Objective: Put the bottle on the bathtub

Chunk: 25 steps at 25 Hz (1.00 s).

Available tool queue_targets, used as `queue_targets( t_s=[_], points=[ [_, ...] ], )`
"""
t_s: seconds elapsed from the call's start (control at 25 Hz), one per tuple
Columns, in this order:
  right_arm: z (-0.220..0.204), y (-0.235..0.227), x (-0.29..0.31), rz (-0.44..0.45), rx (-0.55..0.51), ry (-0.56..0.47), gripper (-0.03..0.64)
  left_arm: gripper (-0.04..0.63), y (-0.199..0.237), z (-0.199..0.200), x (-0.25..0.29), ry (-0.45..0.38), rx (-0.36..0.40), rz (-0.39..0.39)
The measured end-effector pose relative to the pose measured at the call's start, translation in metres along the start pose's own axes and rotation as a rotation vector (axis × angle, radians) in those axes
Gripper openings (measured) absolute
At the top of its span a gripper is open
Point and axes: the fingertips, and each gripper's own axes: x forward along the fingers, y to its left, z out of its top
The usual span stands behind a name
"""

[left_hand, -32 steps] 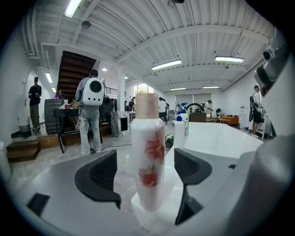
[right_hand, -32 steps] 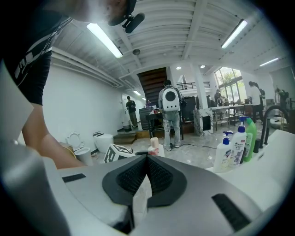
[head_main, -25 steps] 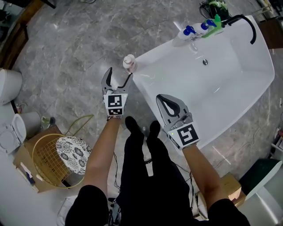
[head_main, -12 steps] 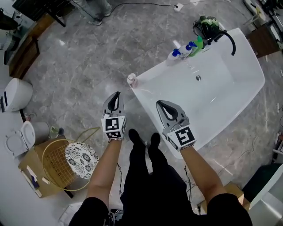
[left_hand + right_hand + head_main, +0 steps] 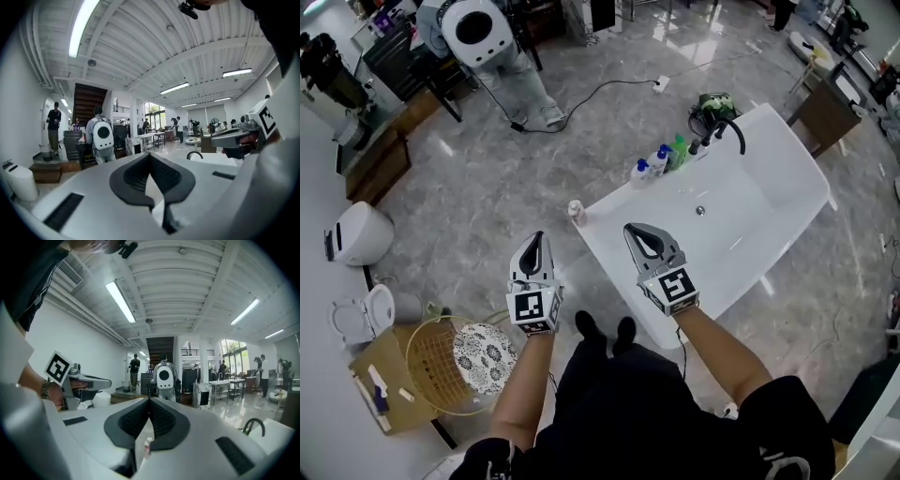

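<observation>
Over grey marble floor [image 5: 487,178], the bottle [image 5: 575,212] stands on the bathtub [image 5: 769,202]; left claw [image 5: 534,237] and right claw [image 5: 632,229] are closed.

Glossy grey marbled floor [image 5: 478,187] fills the head view. A white toilet [image 5: 358,232] stands at 9 o'clock, and a gold wire basket [image 5: 431,361] sits beside a cardboard box [image 5: 370,370] at 8 o'clock. A black cable [image 5: 600,94] trails toward 12 o'clock. Overhead are a ribbed white ceiling [image 5: 197,277] and tube lights [image 5: 121,301]. Beyond them are a dark staircase [image 5: 161,344] and bright windows [image 5: 232,348].
</observation>
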Motion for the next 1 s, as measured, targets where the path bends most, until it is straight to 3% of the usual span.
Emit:
queue_targets(
  t_s=[0.2,0.52,1.0],
  points=[
    [0.031,-0.009,-0.034,-0.087,-0.031,-0.059,0.012,0.008,-0.008,0.041,-0.036,-0.066,0.040,0.042],
    [0.053,0.005,-0.073,-0.137,-0.036,-0.064,0.012,0.008,-0.024,0.063,-0.061,-0.117,0.026,0.019],
    [0.081,0.016,-0.073,-0.207,-0.063,-0.130,0.012,0.008,-0.018,0.072,-0.072,-0.141,0.036,-0.029]
  ],
)
